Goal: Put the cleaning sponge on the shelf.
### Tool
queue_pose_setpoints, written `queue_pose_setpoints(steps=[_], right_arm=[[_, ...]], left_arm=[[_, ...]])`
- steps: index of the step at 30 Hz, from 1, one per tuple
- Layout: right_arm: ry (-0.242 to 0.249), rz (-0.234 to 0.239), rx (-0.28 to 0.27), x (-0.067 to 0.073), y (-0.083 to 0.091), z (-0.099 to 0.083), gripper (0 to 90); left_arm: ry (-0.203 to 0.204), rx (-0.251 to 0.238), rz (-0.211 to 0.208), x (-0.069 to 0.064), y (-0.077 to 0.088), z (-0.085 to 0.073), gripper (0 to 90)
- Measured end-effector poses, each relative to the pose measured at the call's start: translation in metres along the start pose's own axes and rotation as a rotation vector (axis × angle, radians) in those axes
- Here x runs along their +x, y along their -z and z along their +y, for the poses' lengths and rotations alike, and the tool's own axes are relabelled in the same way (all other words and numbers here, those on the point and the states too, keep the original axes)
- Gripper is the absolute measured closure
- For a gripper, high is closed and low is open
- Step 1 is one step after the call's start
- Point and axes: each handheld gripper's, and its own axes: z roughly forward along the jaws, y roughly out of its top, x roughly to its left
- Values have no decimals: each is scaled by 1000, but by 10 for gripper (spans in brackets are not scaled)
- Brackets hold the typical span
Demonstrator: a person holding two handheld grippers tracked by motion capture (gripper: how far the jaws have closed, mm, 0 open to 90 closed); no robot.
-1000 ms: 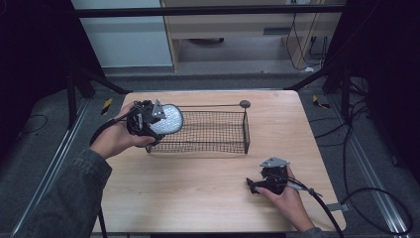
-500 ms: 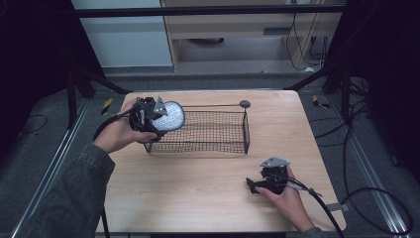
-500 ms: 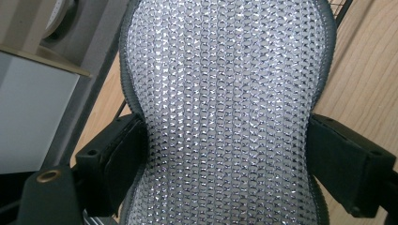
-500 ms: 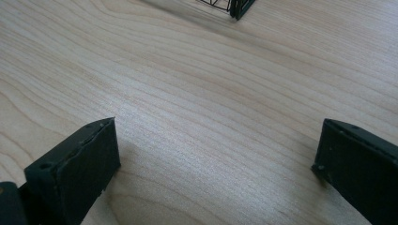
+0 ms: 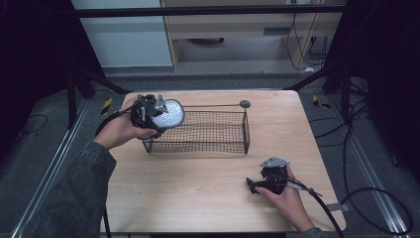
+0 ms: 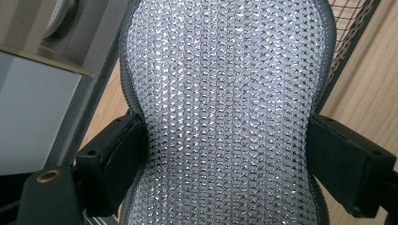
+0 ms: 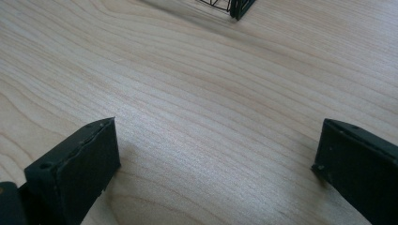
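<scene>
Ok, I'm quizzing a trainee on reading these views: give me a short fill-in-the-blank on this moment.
1. The left gripper is shut on a silver ____ pad.
2. The pad is held over the ____ end of the wire basket.
3. The right gripper has its jaws ____.
4. The right gripper rests low on the ____.

Missing words: mesh; left; open; table

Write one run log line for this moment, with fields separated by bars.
left claw: shut on silver mesh pad, at wire basket left end | right claw: open, low over table
</scene>
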Motion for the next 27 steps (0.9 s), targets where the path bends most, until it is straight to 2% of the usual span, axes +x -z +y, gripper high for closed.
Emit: queue_pose_setpoints(steps=[8, 27], right_arm=[[0, 0, -1, 0, 0, 0, 4], [0, -1, -2, 0, 0, 0, 4]], left_arm=[[3, -8, -3, 4, -7, 0, 141], [-8, -17, -22, 4, -28, 8, 141]])
